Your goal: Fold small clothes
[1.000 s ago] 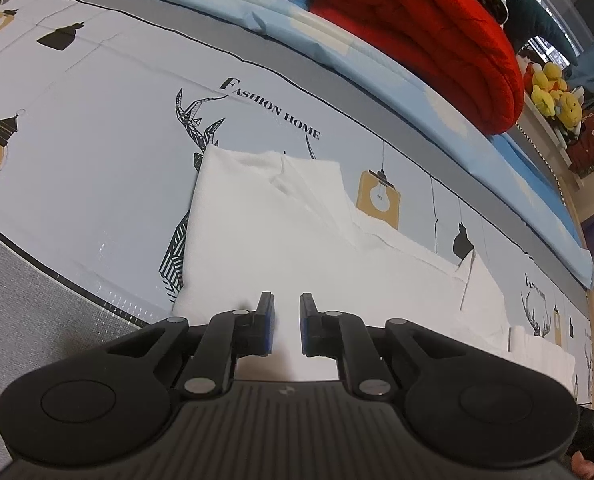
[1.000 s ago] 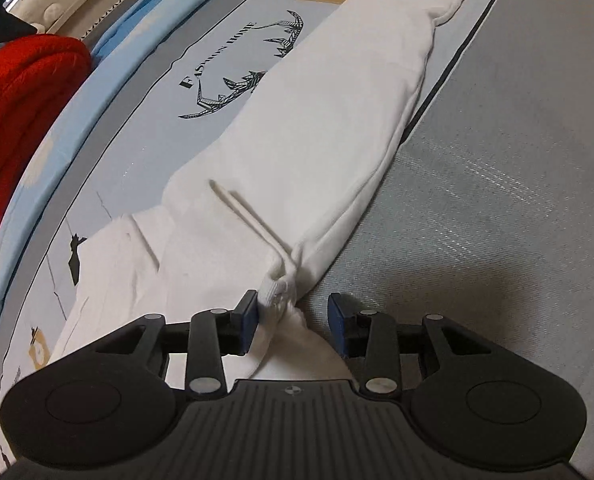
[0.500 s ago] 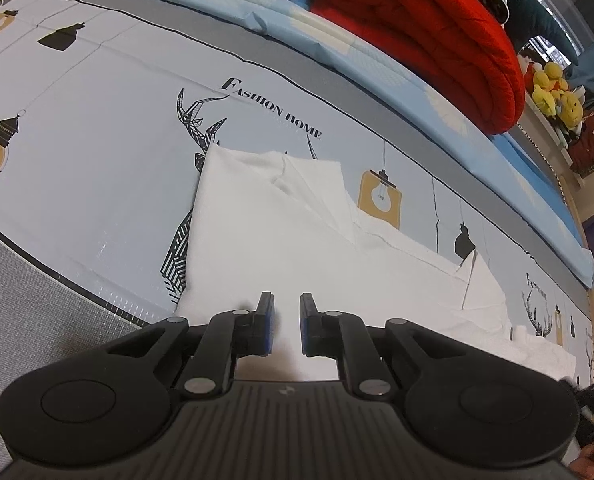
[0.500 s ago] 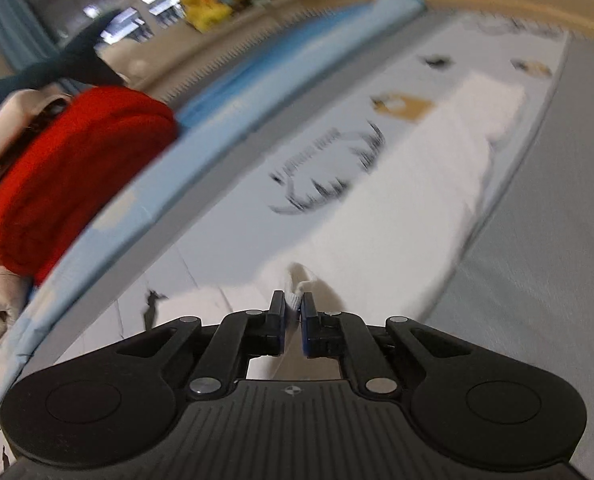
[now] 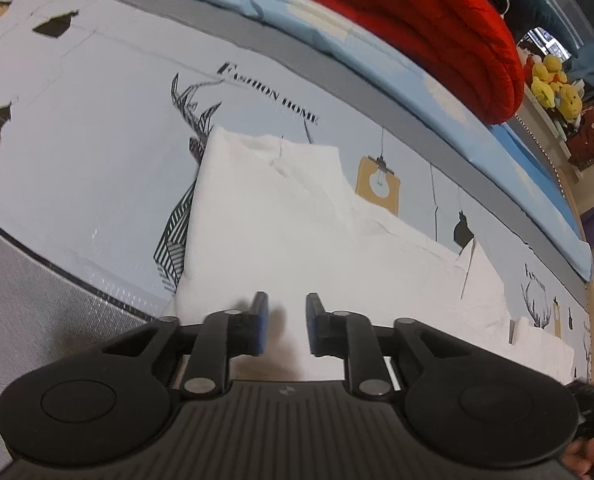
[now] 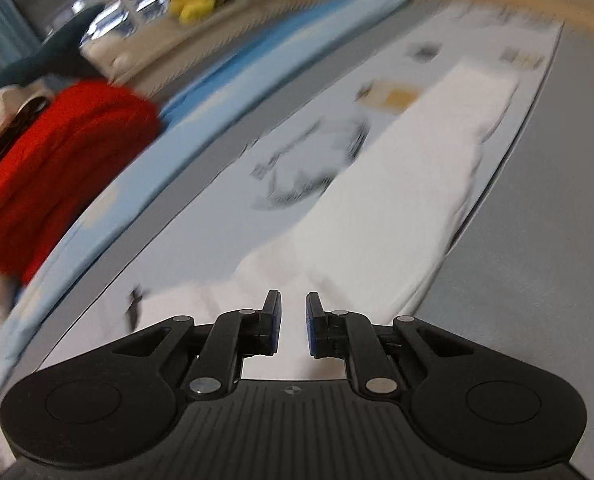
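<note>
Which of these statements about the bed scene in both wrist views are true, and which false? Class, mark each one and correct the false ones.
1. The white garment lies on a printed sheet with lamp and deer motifs. True.
2. A rolled red blanket sits at the far side of the bed. True.
3. The red blanket lies on top of the white garment. False: they are apart, with a grey band and blue bedding between them.
4. The left gripper is clamped tight on a yellow toy. False: its jaws are opening over white cloth, and the yellow toys sit far off.
5. The words printed on the sheet read "Sweet Dreams". False: they read "Fashion Home".
</note>
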A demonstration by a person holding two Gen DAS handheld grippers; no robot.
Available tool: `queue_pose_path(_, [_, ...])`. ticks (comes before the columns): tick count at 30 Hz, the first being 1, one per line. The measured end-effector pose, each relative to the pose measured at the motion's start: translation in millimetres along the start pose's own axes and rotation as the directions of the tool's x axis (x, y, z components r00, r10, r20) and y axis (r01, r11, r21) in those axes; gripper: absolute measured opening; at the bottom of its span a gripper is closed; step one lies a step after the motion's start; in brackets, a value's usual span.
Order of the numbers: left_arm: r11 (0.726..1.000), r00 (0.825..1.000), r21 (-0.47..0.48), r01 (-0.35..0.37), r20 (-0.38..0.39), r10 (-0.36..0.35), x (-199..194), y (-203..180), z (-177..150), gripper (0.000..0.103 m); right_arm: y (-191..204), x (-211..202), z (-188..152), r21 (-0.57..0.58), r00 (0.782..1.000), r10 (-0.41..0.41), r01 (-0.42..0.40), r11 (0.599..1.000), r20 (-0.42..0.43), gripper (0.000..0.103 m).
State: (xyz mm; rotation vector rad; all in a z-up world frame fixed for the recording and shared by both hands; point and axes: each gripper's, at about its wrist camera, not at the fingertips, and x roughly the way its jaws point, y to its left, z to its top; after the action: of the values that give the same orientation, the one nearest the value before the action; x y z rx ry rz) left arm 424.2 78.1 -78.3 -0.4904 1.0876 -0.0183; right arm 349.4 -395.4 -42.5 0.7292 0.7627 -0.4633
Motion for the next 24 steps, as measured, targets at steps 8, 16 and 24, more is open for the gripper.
queue_pose_path(8, [1.000,0.996,-0.001,-0.032,-0.082,0.031,15,-3,-12,0.029,-22,24,3,0.043,0.984,-0.086,0.094,0.995,-0.158,0.022])
queue_pose_path(16, [0.997,0.989,0.069,-0.039,-0.137,0.048,31,-15,-28,0.035,-36,18,21,0.118,0.993,-0.064,0.076,0.990,-0.101,0.025])
queue_pose_path(24, [0.990,0.997,0.139,0.010,-0.074,0.000,10,-39,-28,0.045,-51,15,34,0.159,0.994,-0.085,0.096,0.983,-0.074,0.028])
